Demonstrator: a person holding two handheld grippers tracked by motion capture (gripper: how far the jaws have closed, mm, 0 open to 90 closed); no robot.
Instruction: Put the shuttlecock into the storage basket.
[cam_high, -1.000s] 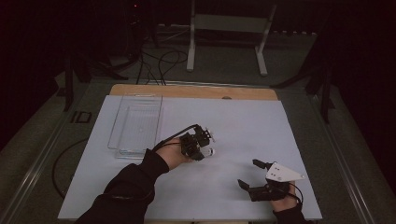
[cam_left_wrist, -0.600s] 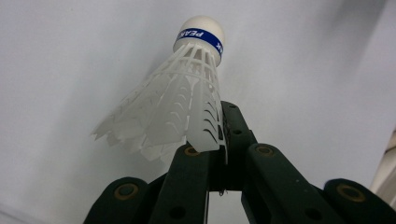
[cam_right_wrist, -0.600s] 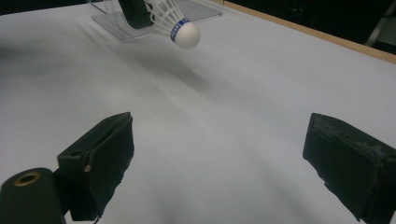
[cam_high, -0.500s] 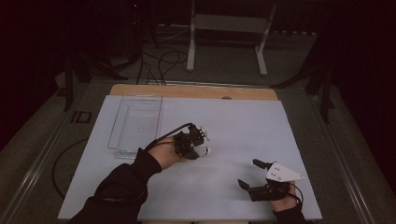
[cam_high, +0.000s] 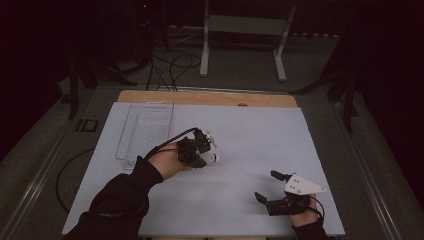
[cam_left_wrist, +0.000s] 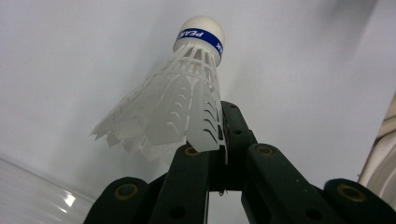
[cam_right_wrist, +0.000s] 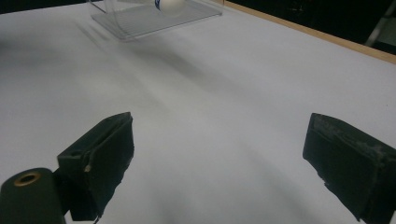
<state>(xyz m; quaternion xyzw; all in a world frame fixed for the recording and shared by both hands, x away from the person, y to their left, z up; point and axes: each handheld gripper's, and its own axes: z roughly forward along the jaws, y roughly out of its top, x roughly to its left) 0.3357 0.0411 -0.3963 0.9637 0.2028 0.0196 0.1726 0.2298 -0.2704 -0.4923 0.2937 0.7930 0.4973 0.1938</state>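
A white plastic shuttlecock (cam_left_wrist: 182, 100) with a blue band under its cork is pinched by the rim of its skirt in my left gripper (cam_left_wrist: 224, 140). Its cork points away from the jaws. In the high view my left gripper (cam_high: 196, 150) hovers over the white table sheet (cam_high: 250, 135), just right of a clear plastic tray (cam_high: 145, 127), with the shuttlecock (cam_high: 213, 158) at its tip. My right gripper (cam_high: 272, 192) rests near the front right of the sheet, jaws wide apart and nothing between them (cam_right_wrist: 224, 154). The shuttlecock's cork (cam_right_wrist: 170, 4) peeks in at the top there.
The clear tray (cam_right_wrist: 149, 16) lies at the sheet's left rear. A wooden strip (cam_high: 210, 97) borders the far edge. Beyond the table stand a white metal frame (cam_high: 245, 30) and cables on a dark floor.
My left gripper has drifted a little leftward, nearer the clear tray, keeping the shuttlecock in its jaws. The right gripper has stayed where it was.
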